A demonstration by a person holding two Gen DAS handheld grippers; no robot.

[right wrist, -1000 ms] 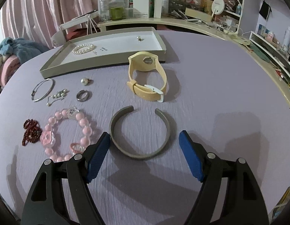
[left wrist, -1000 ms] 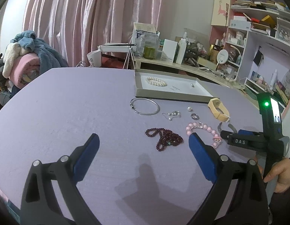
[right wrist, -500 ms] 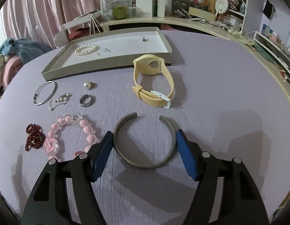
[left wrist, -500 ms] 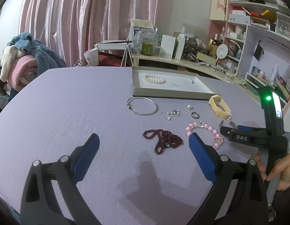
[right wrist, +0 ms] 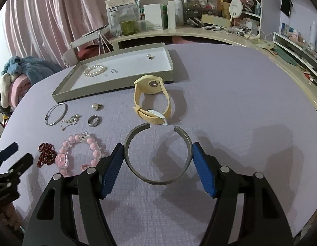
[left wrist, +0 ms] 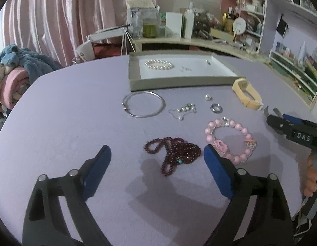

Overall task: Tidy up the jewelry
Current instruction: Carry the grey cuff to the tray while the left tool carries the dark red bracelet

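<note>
My right gripper [right wrist: 157,164] is shut on the grey open cuff bracelet [right wrist: 158,181], its blue pads touching both sides, on the lilac table. My left gripper [left wrist: 156,170] is open and empty, just before the dark red bead necklace [left wrist: 175,153]. The pink bead bracelet [left wrist: 232,141] [right wrist: 78,153] lies right of that. A silver bangle [left wrist: 144,104], a pearl chain [left wrist: 183,110], a ring [left wrist: 216,108], a pearl earring [left wrist: 207,97] and a yellow watch [right wrist: 152,102] lie before the grey tray [left wrist: 179,84] [right wrist: 109,91], which holds a pearl bracelet [left wrist: 159,64].
A cluttered desk [right wrist: 179,30] and shelves [left wrist: 291,41] stand behind the table. A pile of clothes [left wrist: 13,75] lies at the left. The right gripper's body [left wrist: 293,131] shows in the left wrist view.
My right gripper has moved forward around the grey cuff and closed its pads onto it. My left gripper has moved closer to the red necklace.
</note>
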